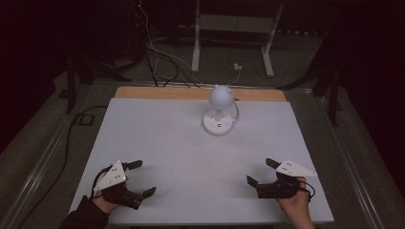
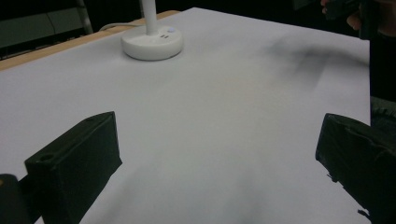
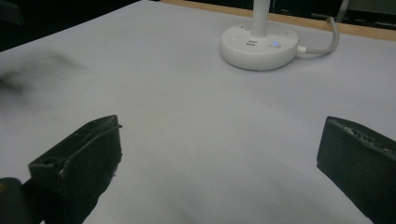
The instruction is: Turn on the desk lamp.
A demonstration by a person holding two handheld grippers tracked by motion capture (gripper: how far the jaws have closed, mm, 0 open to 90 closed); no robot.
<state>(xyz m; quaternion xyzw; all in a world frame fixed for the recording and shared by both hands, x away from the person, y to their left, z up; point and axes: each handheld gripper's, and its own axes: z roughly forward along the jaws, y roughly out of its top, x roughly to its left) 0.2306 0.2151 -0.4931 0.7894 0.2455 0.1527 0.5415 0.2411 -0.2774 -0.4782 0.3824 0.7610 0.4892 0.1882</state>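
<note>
A white lamp stands toward the far edge of the white surface — round base, globe head — its cable trailing off the far side.

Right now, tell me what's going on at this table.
A person sits at a white table with a two-jaw tool in each hand, and neither is handling anything. The left tool and the right tool rest near the table's near edge, far apart, both with jaws spread wide and nothing between them. Toward the far side stands a small white desk lamp with a round base, a small light glowing on that base, its cord trailing off the back. Nothing touches it.
</note>
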